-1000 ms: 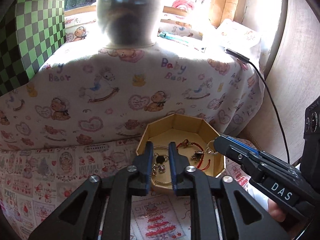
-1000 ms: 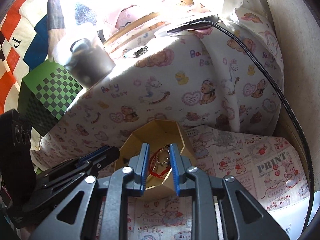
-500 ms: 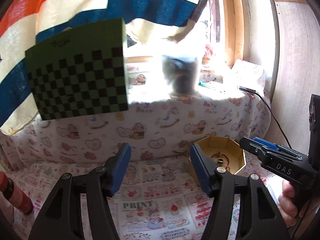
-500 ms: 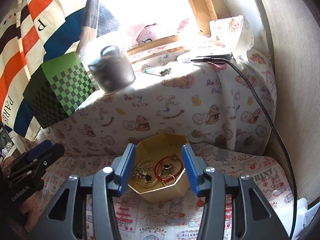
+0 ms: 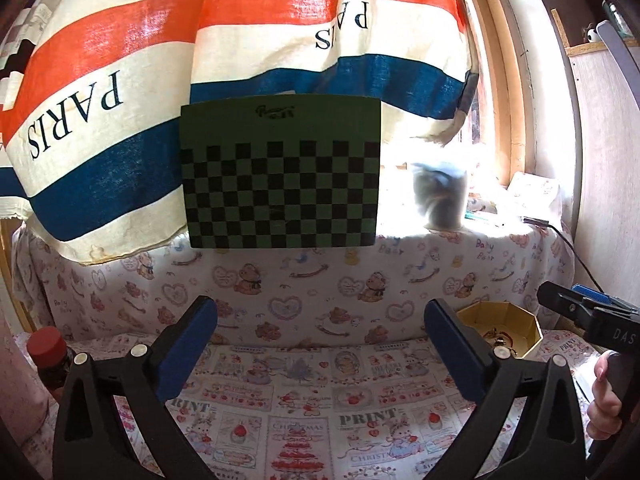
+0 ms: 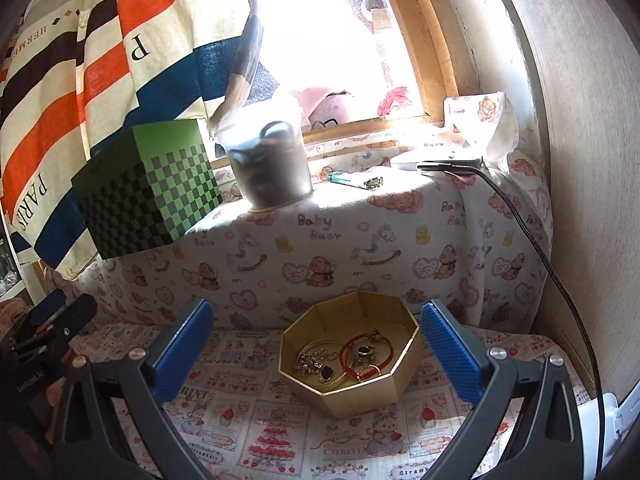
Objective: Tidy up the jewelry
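A gold octagonal box [image 6: 352, 392] sits on the printed cloth and holds a red cord bracelet [image 6: 360, 354], silver chains [image 6: 314, 360] and rings. My right gripper [image 6: 316, 352] is wide open and empty, pulled back above and in front of the box. In the left wrist view the box [image 5: 520, 320] lies far right, behind the right finger. My left gripper [image 5: 320, 352] is wide open and empty, well left of the box. The right gripper's body [image 5: 588, 320] shows at the right edge.
A green checkered cube [image 6: 148, 188] and a grey jar [image 6: 272, 168] stand on the raised ledge behind. A lighter [image 6: 340, 178], a phone and a black cable [image 6: 540, 256] lie at the right. A red-capped bottle [image 5: 48, 356] stands far left. A striped cloth hangs behind.
Both grippers have opened wide and drawn back and up from the box. The left one has swung left, so the box has slid to its right edge.
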A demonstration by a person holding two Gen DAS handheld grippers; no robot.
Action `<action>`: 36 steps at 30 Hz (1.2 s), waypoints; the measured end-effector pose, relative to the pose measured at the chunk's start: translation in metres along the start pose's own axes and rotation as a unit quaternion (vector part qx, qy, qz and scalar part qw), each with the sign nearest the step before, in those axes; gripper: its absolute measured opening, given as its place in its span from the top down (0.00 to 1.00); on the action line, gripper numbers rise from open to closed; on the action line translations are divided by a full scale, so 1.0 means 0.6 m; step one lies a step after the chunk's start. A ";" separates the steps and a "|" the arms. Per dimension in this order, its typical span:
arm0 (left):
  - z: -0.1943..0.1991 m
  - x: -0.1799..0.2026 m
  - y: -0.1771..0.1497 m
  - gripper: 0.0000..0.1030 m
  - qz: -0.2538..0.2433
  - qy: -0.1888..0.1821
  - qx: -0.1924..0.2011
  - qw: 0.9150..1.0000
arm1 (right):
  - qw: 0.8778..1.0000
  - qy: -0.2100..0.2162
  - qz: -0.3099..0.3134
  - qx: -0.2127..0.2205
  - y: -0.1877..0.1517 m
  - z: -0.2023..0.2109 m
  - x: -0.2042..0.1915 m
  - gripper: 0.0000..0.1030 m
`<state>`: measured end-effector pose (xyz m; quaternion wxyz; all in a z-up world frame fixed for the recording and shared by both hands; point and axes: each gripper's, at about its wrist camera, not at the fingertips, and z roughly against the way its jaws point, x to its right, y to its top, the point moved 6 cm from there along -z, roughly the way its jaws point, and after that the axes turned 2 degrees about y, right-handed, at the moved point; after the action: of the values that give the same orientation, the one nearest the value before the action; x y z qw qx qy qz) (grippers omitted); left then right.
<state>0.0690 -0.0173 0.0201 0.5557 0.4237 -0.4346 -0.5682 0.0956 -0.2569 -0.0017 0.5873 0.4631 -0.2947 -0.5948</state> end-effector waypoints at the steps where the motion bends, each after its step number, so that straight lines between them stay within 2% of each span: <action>1: 0.000 -0.004 -0.002 0.00 0.003 0.000 0.004 1.000 | 1.000 -0.007 0.002 0.004 -0.002 -0.001 0.001 0.00; 11: -0.018 -0.027 -0.029 0.00 0.014 0.007 -0.018 1.000 | 0.996 -0.044 0.070 0.031 -0.016 -0.005 -0.020 0.00; 15: -0.017 -0.034 -0.031 0.00 0.016 0.017 -0.008 1.000 | 0.996 -0.044 0.076 0.027 -0.020 -0.009 -0.024 0.00; 17: -0.014 -0.038 -0.033 0.00 0.021 0.039 0.006 0.999 | 0.995 -0.050 0.077 0.026 -0.020 -0.009 -0.024 0.00; 21: -0.026 -0.033 -0.040 0.00 0.015 0.035 -0.016 0.999 | 0.994 -0.057 0.084 0.030 -0.021 -0.007 -0.027 0.00; 26: -0.027 -0.024 -0.040 0.00 0.001 0.038 -0.017 0.999 | 0.993 -0.060 0.101 0.033 -0.021 -0.005 -0.037 0.00; 36: -0.022 -0.027 -0.040 0.00 0.004 0.049 -0.013 0.999 | 0.992 -0.071 0.102 0.035 -0.021 -0.004 -0.037 0.00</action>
<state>0.0755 -0.0011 -0.0064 0.5841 0.4416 -0.4013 -0.5502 0.0898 -0.2329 -0.0097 0.6059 0.4074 -0.4018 -0.5527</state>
